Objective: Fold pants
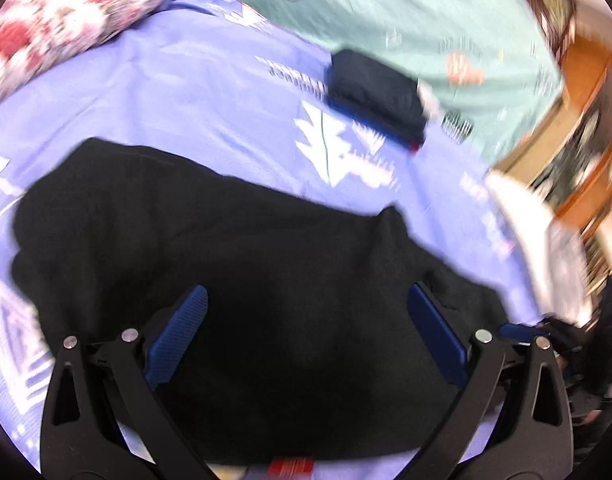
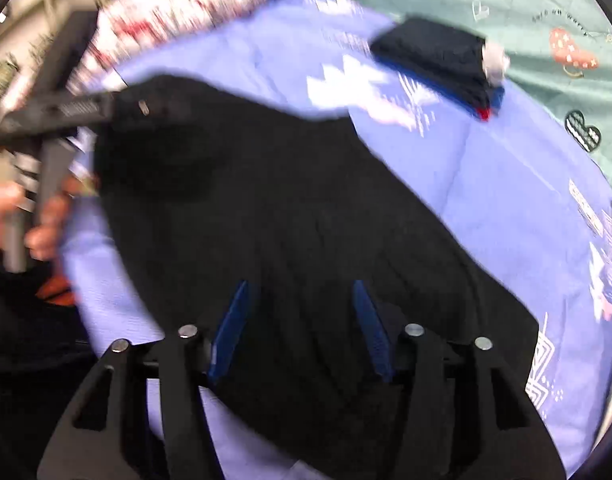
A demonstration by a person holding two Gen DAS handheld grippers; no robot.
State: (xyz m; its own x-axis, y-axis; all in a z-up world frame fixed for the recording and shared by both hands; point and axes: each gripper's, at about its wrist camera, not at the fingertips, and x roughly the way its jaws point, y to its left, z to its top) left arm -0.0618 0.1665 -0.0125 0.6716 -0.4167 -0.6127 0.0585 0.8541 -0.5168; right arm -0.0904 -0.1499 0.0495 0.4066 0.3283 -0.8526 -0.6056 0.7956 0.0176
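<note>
Black pants (image 1: pixel 234 264) lie spread on a lilac patterned bedsheet (image 1: pixel 194 92). They also fill the middle of the right wrist view (image 2: pixel 290 208). My left gripper (image 1: pixel 306 304) hovers over the pants with its blue pads wide apart, open and empty. My right gripper (image 2: pixel 302 308) is above the pants too, its blue pads apart with nothing between them. The left gripper (image 2: pixel 86 108) shows in the right wrist view at the pants' far left end, held by a hand. Both views are motion-blurred.
A folded dark navy garment (image 1: pixel 379 96) lies at the far side of the sheet, also seen in the right wrist view (image 2: pixel 437 56). A floral pillow (image 1: pixel 66 20) lies at far left. A teal printed sheet (image 1: pixel 445 20) lies beyond. Wooden furniture (image 1: pixel 585 132) stands at right.
</note>
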